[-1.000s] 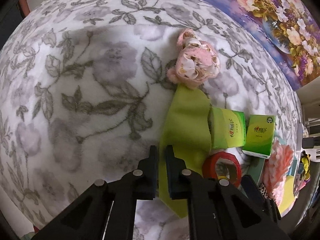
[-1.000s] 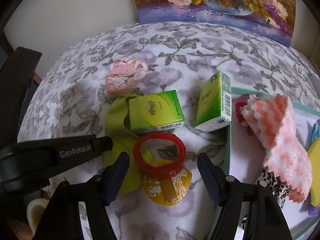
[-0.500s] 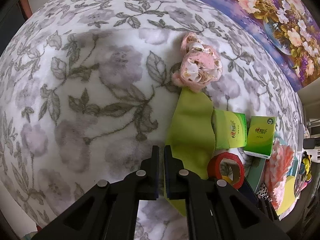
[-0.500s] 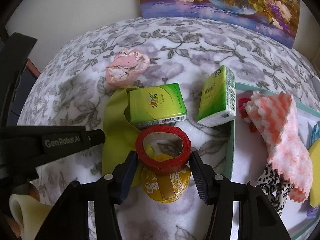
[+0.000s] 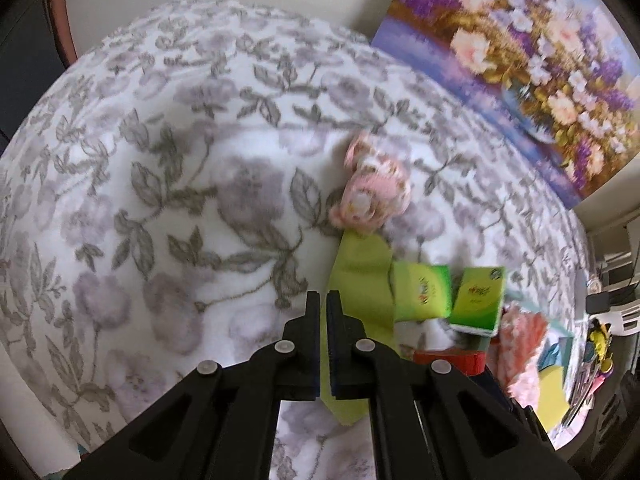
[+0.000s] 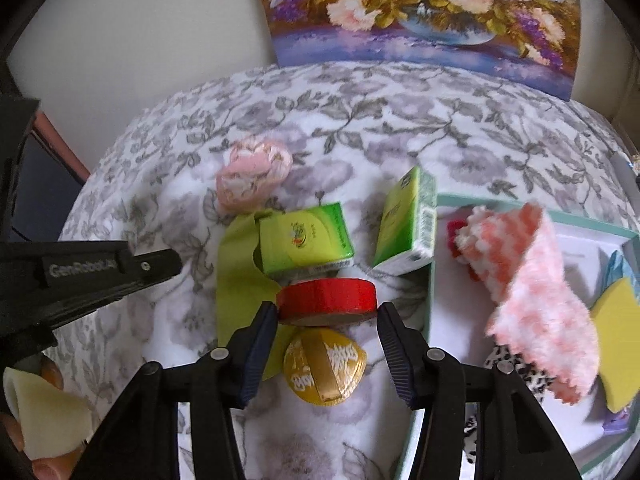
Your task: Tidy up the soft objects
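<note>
A red tape roll [image 6: 327, 300] sits clamped between the two fingers of the right claw [image 6: 327, 318], lower centre of the right wrist view; the fingers press its two sides, holding it edge-on above a gold foil packet [image 6: 324, 366] that lies on the floral blanket [image 6: 400, 128]. Just above the roll is a green tissue pack [image 6: 306, 238] lying partly on a lime-green cloth strip [image 6: 236, 280]. A second green tissue pack [image 6: 406, 230] stands tilted against the rim of a pale teal tray [image 6: 430, 280] at right. A fluffy pink-and-white cloth [image 6: 528, 280] drapes over the tray, beside a yellow sponge [image 6: 618, 320]. A bundled pink floral cloth [image 6: 254, 172] rests at upper left of the packs. A flower painting [image 6: 420, 12] leans against the wall at top. In the left wrist view, blurred, the left claw [image 5: 323, 300] is closed tight at lower centre, with the lime-green cloth strip [image 5: 362, 272] seemingly pinched between its fingers.
</note>
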Motion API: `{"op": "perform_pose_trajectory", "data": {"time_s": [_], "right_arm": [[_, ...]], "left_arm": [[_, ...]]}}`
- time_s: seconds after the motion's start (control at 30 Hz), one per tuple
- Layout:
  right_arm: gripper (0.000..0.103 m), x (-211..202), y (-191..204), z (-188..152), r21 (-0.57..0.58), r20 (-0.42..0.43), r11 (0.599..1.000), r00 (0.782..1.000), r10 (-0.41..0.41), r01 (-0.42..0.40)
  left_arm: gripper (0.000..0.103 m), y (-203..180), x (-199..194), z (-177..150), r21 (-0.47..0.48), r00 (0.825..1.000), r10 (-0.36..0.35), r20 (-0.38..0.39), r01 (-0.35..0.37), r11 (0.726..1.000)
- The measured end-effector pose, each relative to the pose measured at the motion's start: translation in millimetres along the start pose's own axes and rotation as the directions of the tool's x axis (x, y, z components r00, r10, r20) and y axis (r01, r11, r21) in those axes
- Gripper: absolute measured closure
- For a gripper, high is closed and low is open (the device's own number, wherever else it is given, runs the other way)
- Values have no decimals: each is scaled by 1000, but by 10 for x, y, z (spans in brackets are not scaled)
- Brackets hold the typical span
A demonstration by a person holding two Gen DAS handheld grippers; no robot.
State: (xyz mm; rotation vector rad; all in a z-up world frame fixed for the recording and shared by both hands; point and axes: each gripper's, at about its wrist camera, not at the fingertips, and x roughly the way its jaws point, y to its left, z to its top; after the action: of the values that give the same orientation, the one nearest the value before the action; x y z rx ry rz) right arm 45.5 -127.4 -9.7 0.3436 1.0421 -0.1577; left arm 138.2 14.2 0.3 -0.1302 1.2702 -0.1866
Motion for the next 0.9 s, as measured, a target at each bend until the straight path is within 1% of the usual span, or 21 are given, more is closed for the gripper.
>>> {"op": "perform_pose_trajectory", "data": {"time_s": [0.07,0.13,0.17,0.27,0.37,0.43,0.47,0.5,0.57,0.7,0.83,0.9], "right_arm": [[48,-57,-15,20,3,13,1000,1000,2,-2],[50,-112,-26,34,4,28,1000,1000,0,0],[59,-123,-31,37,4,31,1000,1000,0,0],[60,-128,-64,38,10,30,1000,1000,-5,4],[60,-57,-101,12,15,3,1000,1000,-13,12],[60,-2,-130,-8,26,-18,1000,1000,-13,13],[60,16,-140,-11,29,-24,1000,1000,-10,11],[60,20,-146,-16,31,-26,999,1000,-10,11],[60,28,-158,-16,33,-29,999,1000,-9,10],[60,39,-193,-13,47,-35,999,999,-19,21],[59,32,-216,-9,57,-37,998,999,-26,28],[58,30,-225,-4,60,-38,998,999,-27,29]], "left_arm": [[100,-2,-101,17,8,1000,-5,27,5,1000],[100,-28,-117,20,17,999,0,35,0,1000],[100,-25,-107,20,17,1000,-2,29,1,1000],[100,-39,34,5,17,1000,-11,-12,11,1000],[100,-60,175,-28,27,999,12,-47,-11,1000],[98,-45,241,-41,14,997,2,-71,-1,1000],[90,-38,267,-47,9,997,-1,-80,2,1000],[77,-34,293,-51,7,996,-2,-89,3,1000],[64,-31,332,-64,6,995,-3,-96,4,1000],[63,-34,401,-92,6,993,-18,-114,19,1000],[62,-68,519,-132,34,990,14,-137,-9,999],[56,-74,565,-150,39,989,17,-145,-11,999]]}}
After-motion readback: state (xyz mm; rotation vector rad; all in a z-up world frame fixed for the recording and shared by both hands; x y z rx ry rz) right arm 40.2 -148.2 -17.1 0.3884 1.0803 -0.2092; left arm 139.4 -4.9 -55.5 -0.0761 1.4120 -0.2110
